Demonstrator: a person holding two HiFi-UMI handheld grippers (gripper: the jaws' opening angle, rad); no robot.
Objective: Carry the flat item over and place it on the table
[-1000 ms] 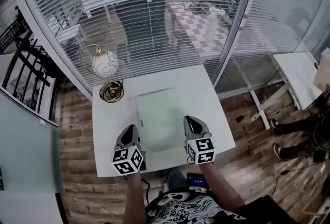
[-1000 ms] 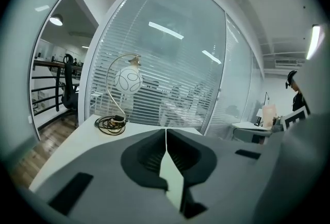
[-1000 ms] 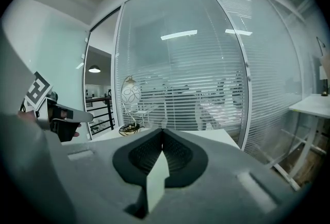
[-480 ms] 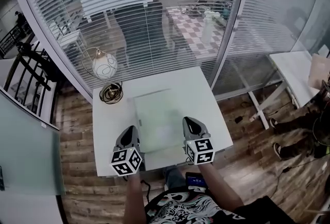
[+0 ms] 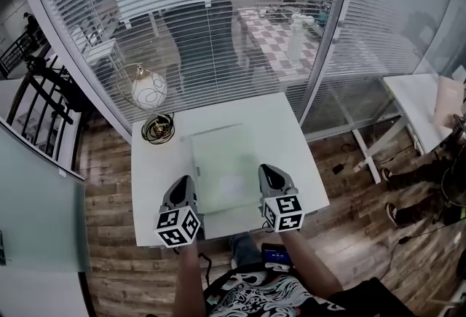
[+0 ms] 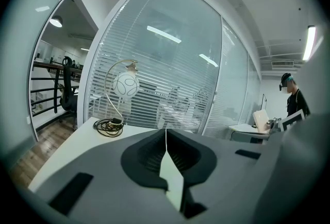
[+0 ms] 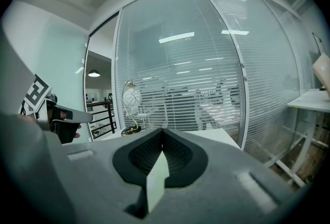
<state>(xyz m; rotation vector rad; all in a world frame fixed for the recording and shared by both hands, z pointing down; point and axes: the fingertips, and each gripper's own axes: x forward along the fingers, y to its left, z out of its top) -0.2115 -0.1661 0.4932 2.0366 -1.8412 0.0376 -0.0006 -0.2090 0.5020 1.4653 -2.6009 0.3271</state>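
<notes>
A flat, pale green translucent sheet (image 5: pixel 224 166) hangs level over the white table (image 5: pixel 291 130), held by its two side edges. My left gripper (image 5: pixel 185 190) is shut on its left edge. That edge shows as a thin pale strip (image 6: pixel 173 182) between the closed jaws of the left gripper (image 6: pixel 166 131). My right gripper (image 5: pixel 269 177) is shut on the right edge. There the sheet's edge (image 7: pixel 156 179) runs back from the closed tips of the right gripper (image 7: pixel 163 130). The left gripper's marker cube (image 7: pixel 35 95) shows at the left of the right gripper view.
A globe lamp (image 5: pixel 148 89) with a coiled cable (image 5: pixel 157 128) stands at the table's far left corner. A glass wall with blinds (image 5: pixel 218 24) runs right behind the table. Another white table (image 5: pixel 422 108) and a person's legs (image 5: pixel 411 178) are at the right; a black railing (image 5: pixel 36 97) is at the left.
Both grippers and the sheet keep nearly the same place over the table. Only the head view has shifted a little.
</notes>
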